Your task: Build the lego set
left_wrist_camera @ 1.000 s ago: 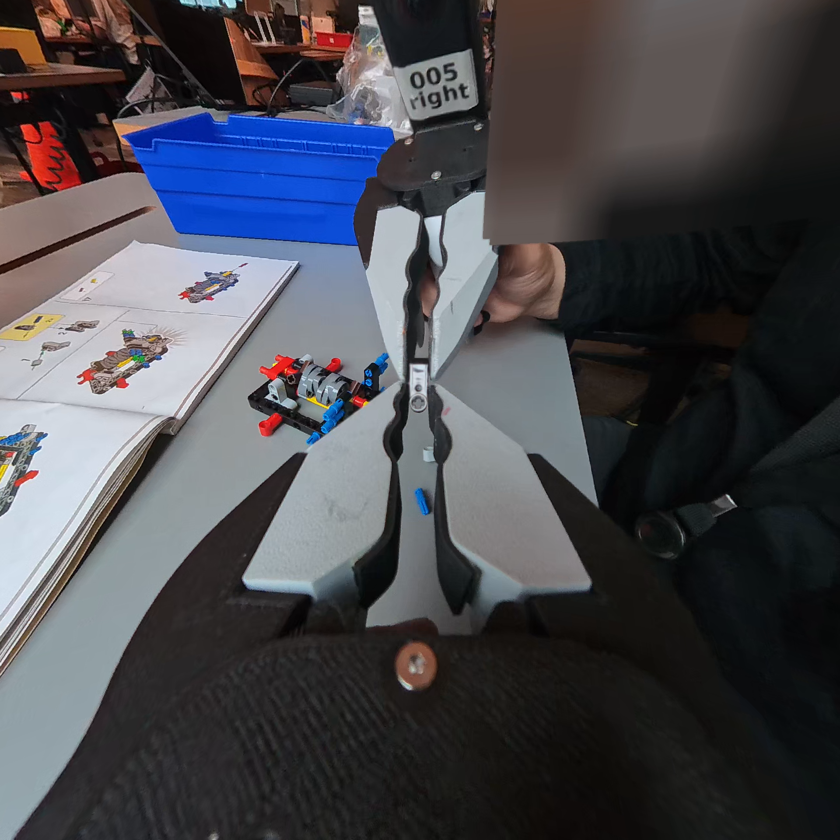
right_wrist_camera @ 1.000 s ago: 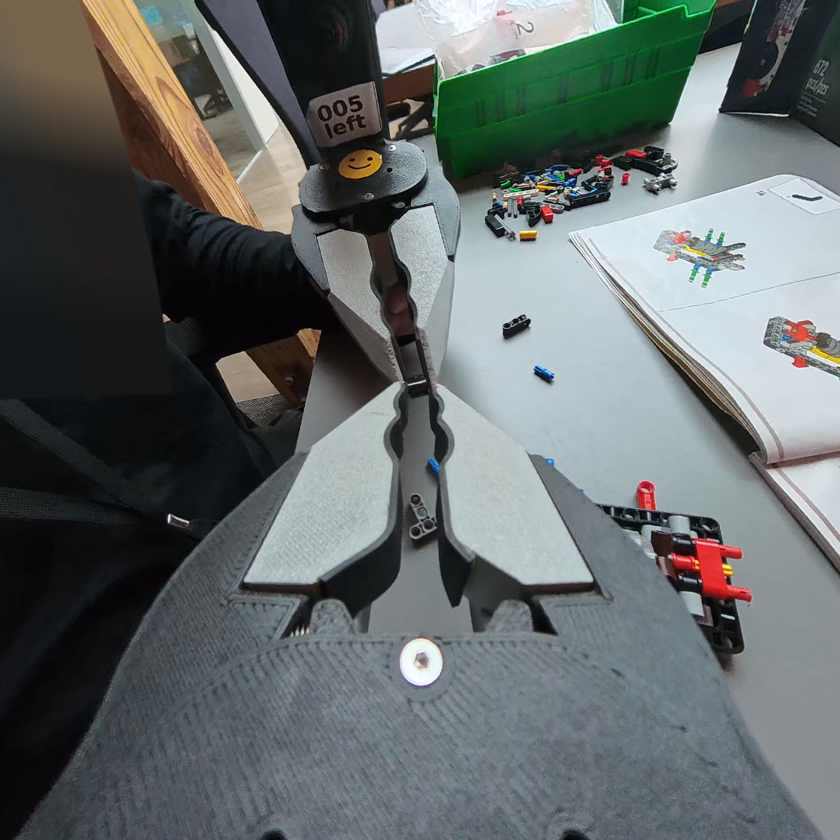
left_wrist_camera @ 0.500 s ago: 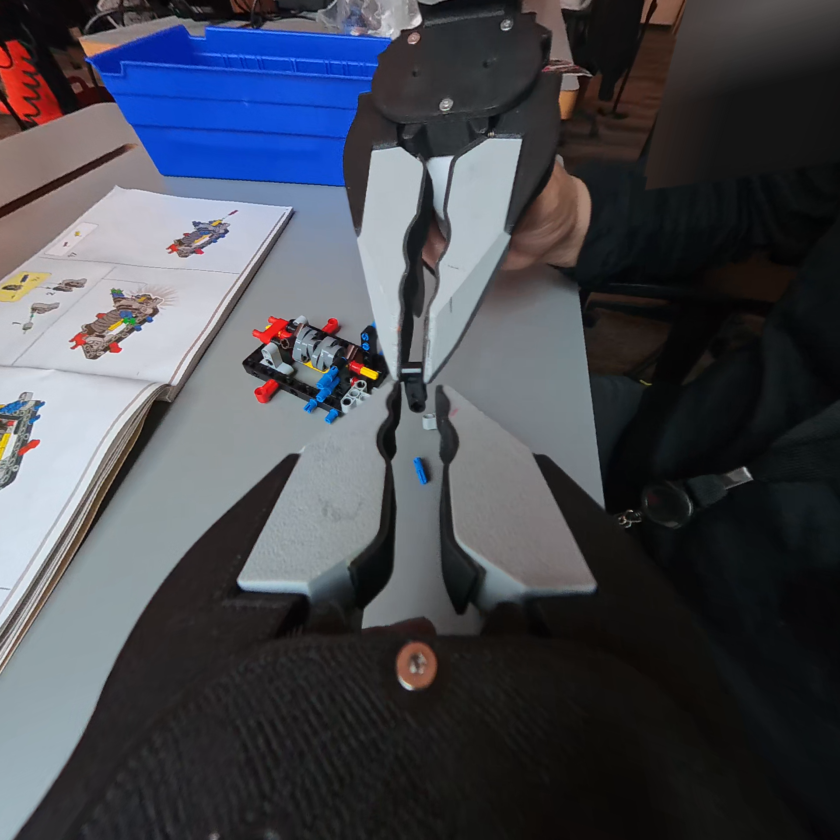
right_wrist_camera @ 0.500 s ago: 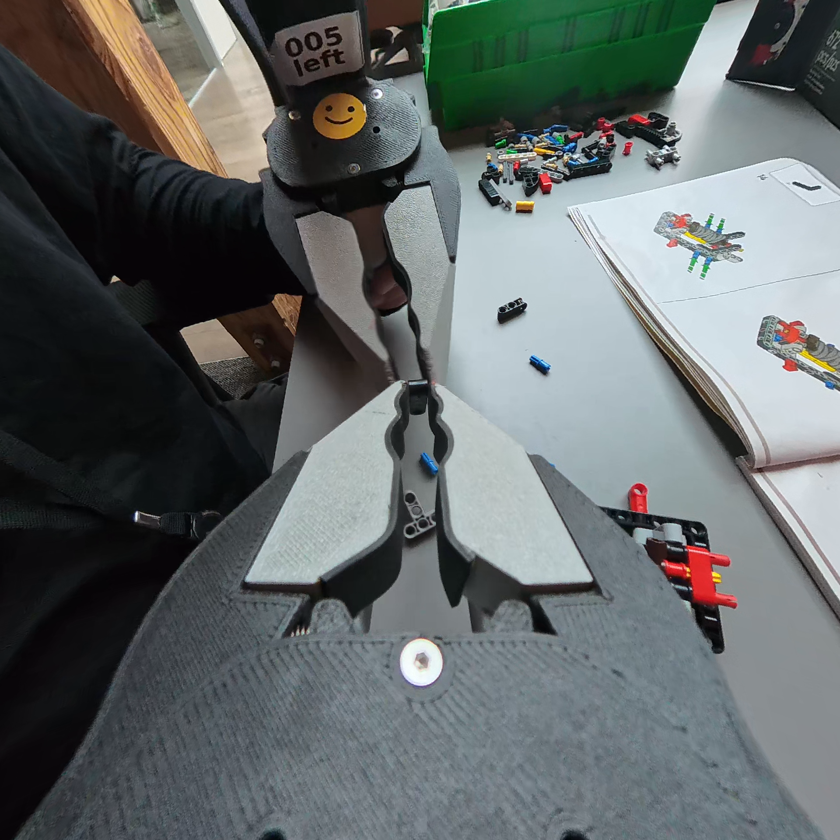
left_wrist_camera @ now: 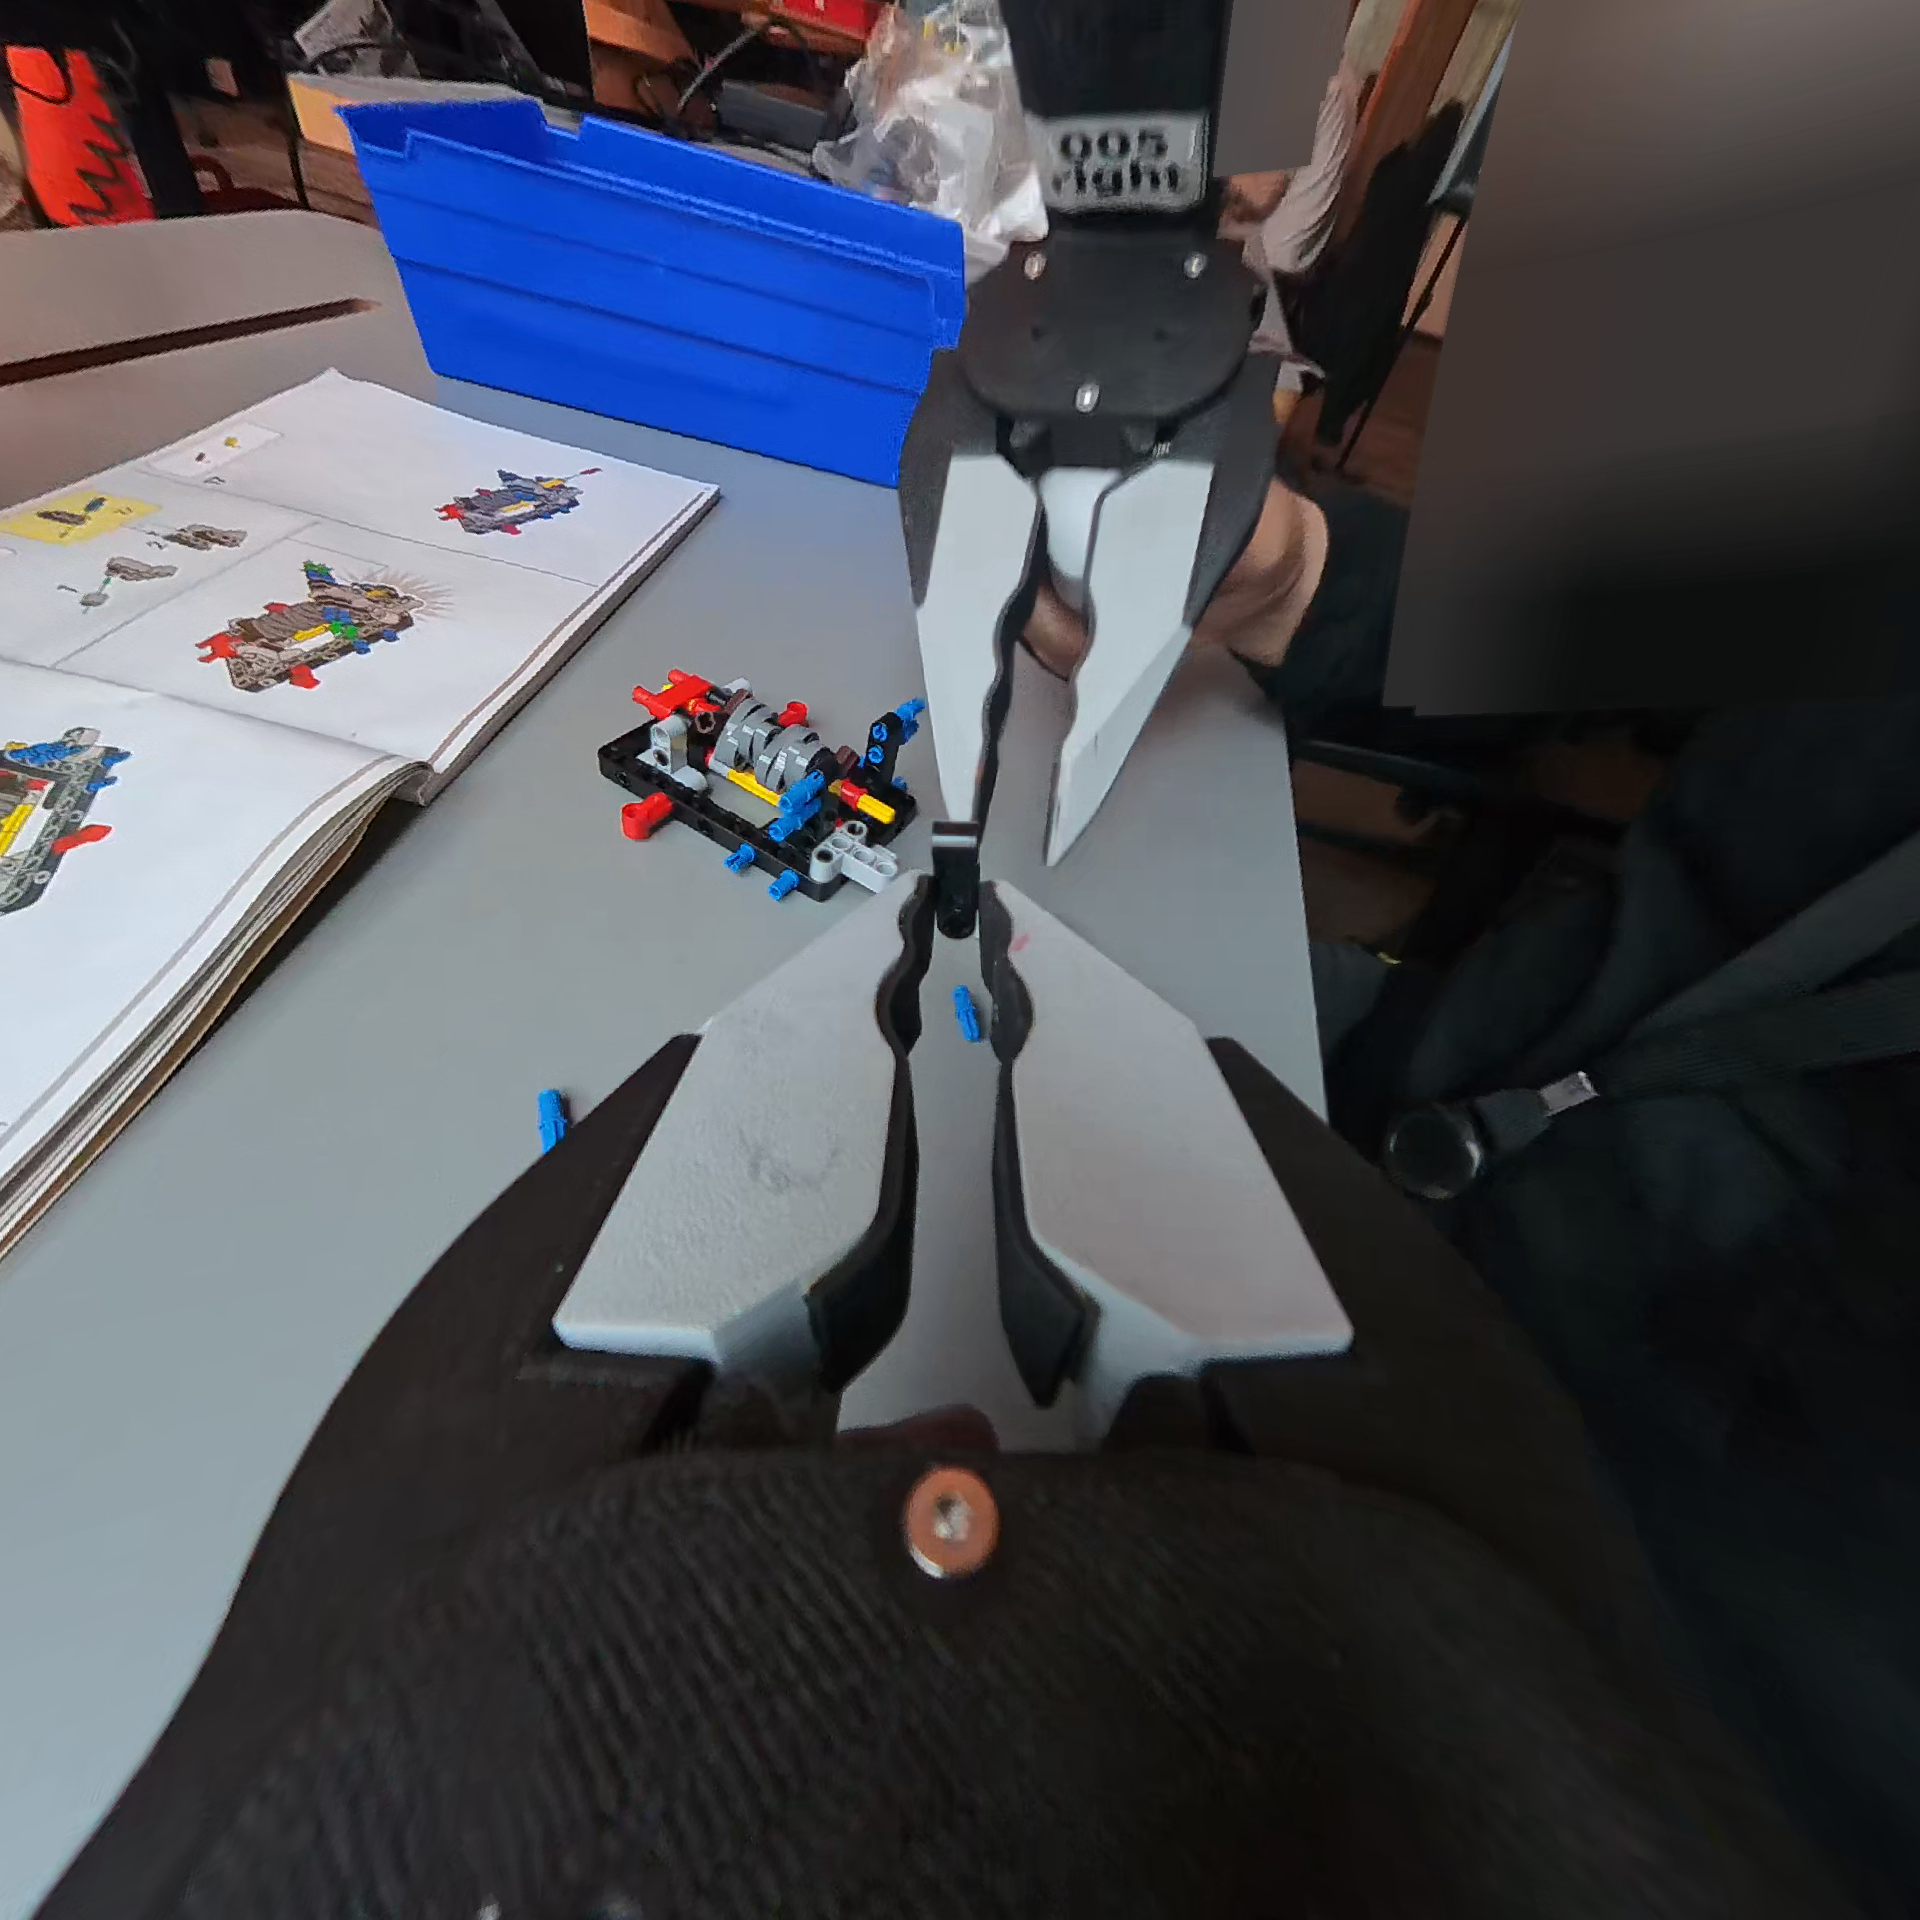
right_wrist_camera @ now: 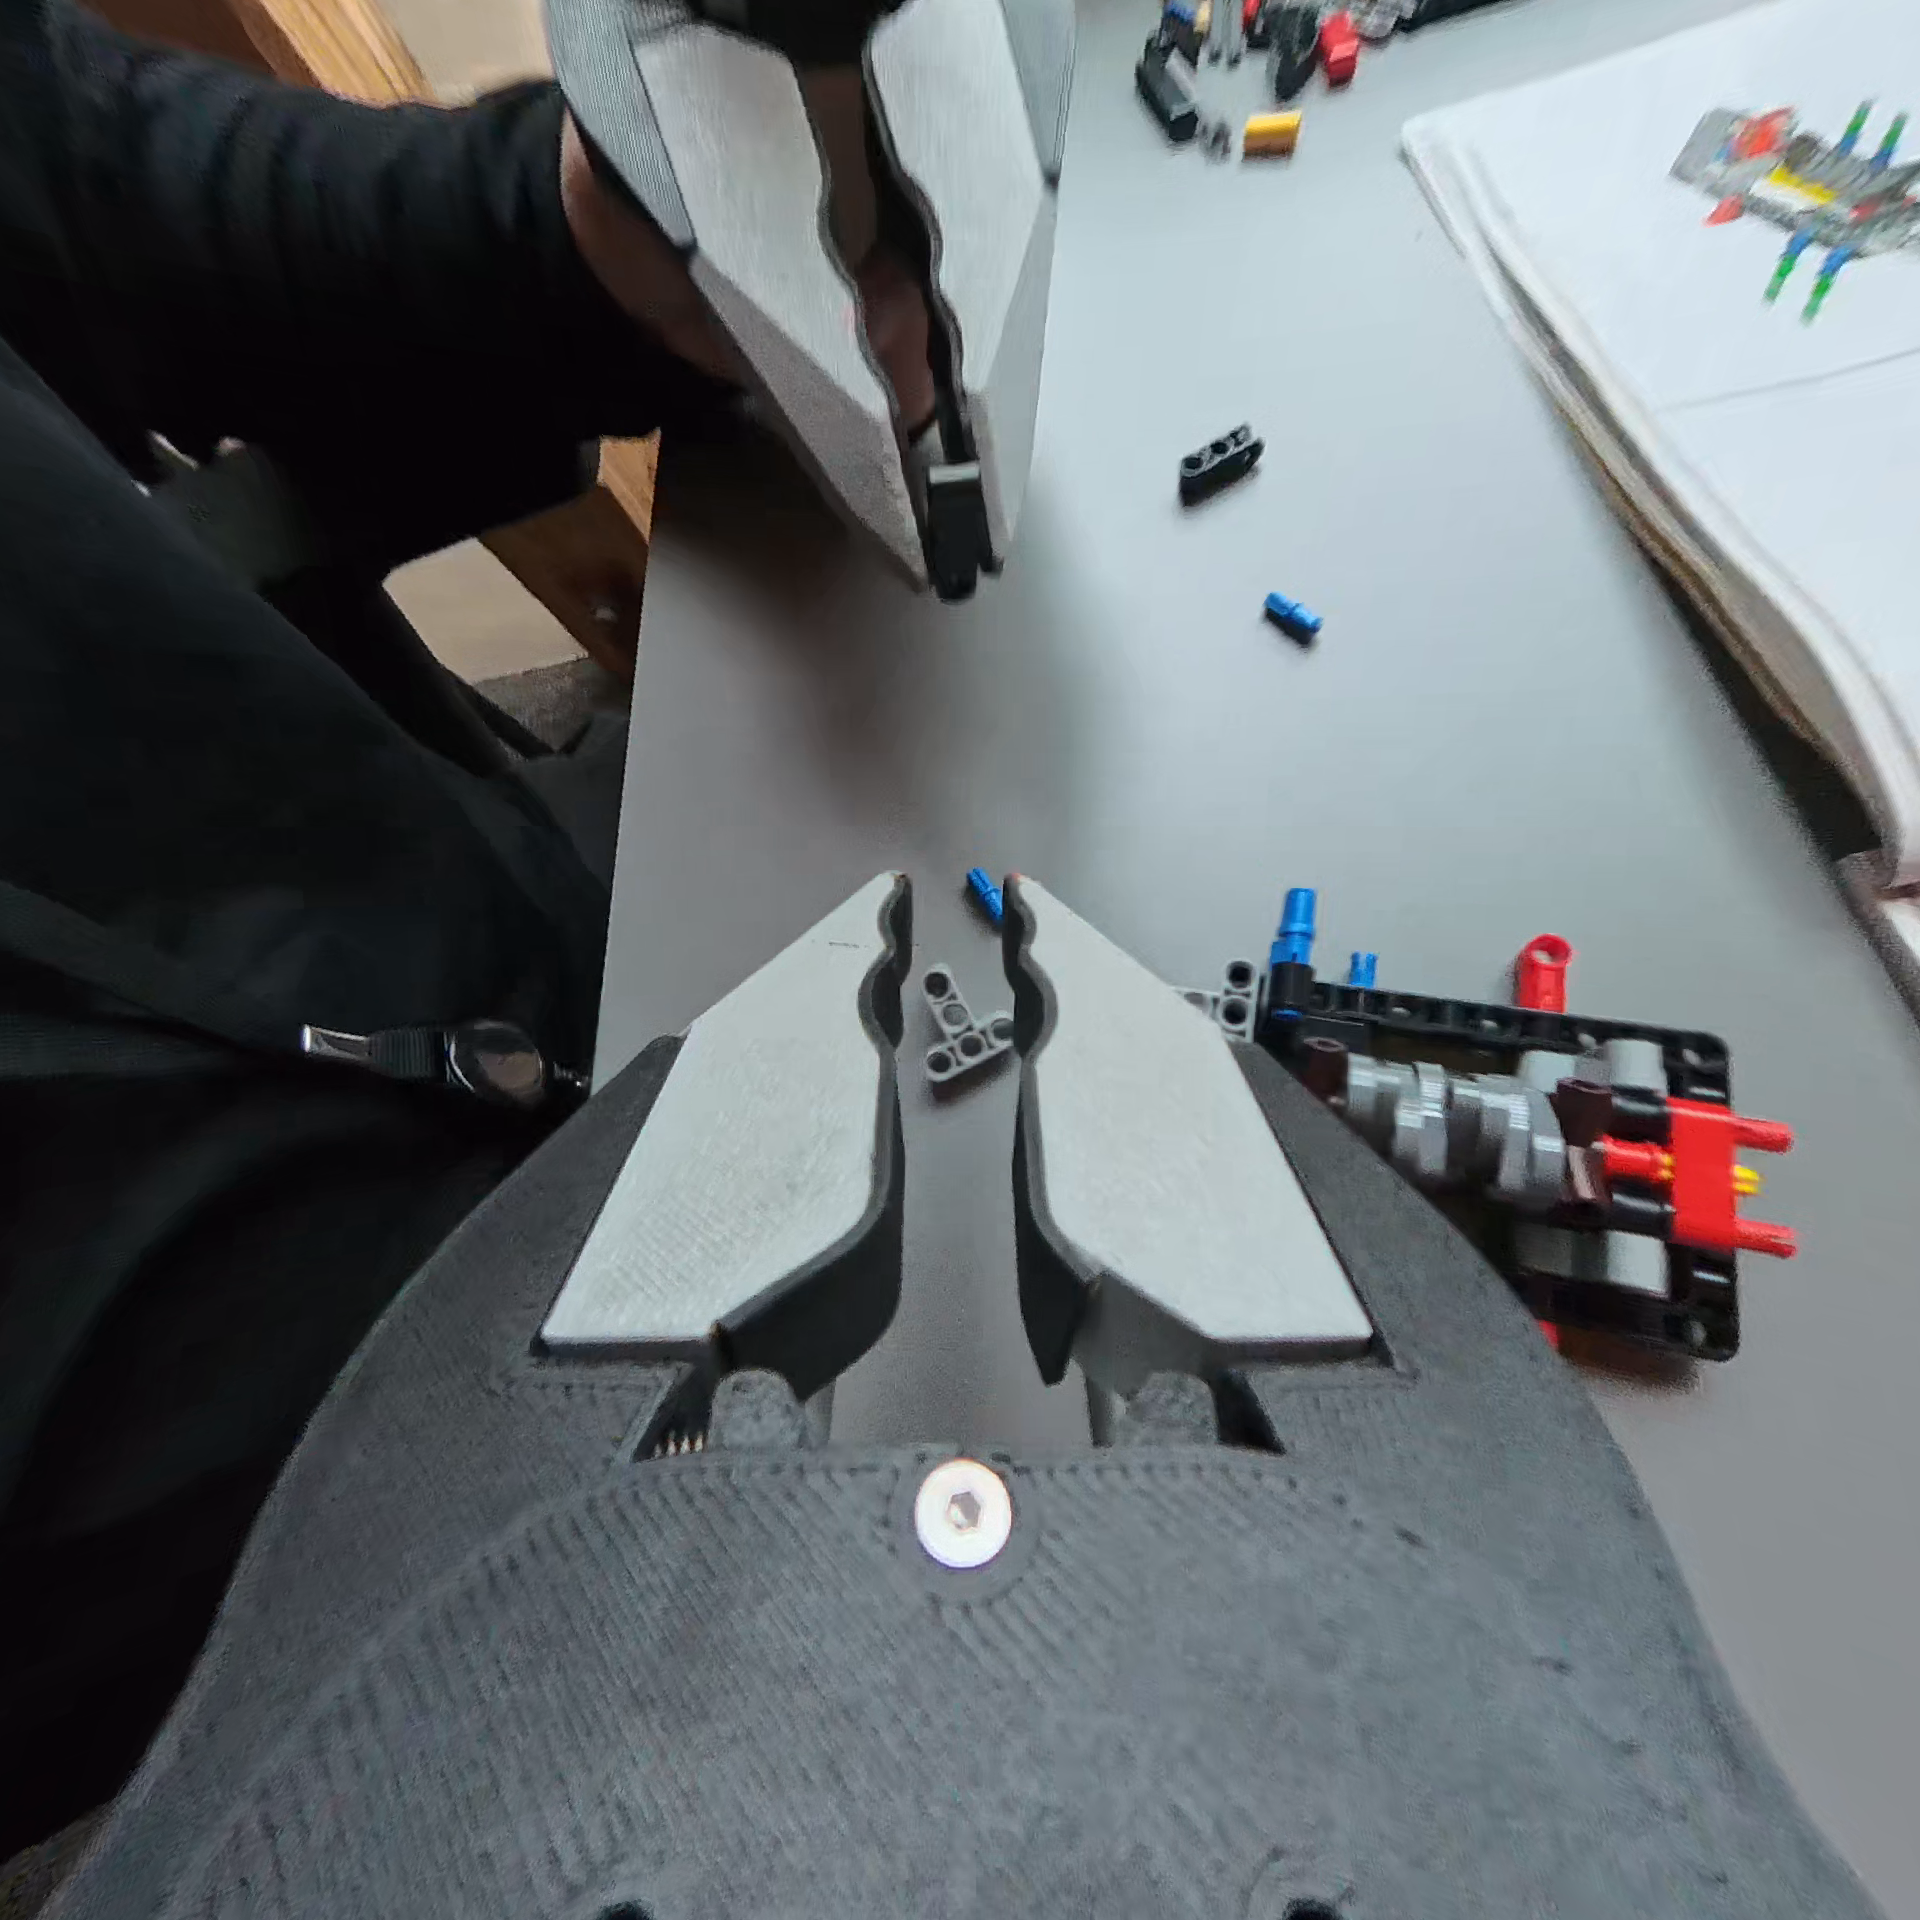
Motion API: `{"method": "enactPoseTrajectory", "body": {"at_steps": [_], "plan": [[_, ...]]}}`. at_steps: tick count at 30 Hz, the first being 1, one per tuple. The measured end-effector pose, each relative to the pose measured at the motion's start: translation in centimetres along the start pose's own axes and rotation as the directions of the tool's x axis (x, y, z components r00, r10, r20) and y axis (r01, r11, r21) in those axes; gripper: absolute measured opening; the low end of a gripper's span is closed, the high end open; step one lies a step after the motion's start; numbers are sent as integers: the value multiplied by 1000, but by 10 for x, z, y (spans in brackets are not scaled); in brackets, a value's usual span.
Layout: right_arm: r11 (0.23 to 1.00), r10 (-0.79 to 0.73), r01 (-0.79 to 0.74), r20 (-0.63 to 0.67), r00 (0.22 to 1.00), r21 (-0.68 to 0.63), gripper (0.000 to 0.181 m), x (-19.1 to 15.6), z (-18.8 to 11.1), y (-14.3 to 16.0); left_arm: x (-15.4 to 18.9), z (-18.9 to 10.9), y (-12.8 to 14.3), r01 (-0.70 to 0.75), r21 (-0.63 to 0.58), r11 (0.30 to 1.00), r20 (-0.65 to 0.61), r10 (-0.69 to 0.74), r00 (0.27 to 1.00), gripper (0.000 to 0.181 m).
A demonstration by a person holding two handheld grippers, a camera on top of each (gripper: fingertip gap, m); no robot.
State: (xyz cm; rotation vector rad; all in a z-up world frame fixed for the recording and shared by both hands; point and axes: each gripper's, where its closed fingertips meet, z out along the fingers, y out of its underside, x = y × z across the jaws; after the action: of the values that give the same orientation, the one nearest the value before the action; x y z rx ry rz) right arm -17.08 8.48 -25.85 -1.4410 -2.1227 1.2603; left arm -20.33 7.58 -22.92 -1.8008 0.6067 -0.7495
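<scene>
The left gripper (left_wrist_camera: 954,899) pinches a small black piece (left_wrist_camera: 954,883) right at its tips. The hold is tiny, so the piece could slip out or twist and drop to the table (left_wrist_camera: 436,1039). It could even roll off the near edge.

The right gripper (right_wrist_camera: 954,894) has its fingers a little apart and holds nothing. It points down over a gray T piece (right_wrist_camera: 964,1034) and a blue pin (right_wrist_camera: 983,894). The two grippers face each other, tips close. The half-built model (left_wrist_camera: 758,779) sits on the table, just beside them, near the open book (left_wrist_camera: 260,644).
</scene>
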Motion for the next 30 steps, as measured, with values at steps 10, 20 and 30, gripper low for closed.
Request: {"method": "enactPoseTrajectory", "body": {"at_steps": [10,20,30], "plan": [[962,-142,130,-35,989,-241,11,7,26,19,15,-9,0,56,31,998,-76,-54,996,6],[941,-169,150,-35,985,-304,1,12,38,27,15,-29,-22,355,189,915,-290,-294,911,6],[990,-137,140,-82,987,30,0,-1,7,-30,10,-32,-27,518,194,833,-387,-420,821,6]]}}
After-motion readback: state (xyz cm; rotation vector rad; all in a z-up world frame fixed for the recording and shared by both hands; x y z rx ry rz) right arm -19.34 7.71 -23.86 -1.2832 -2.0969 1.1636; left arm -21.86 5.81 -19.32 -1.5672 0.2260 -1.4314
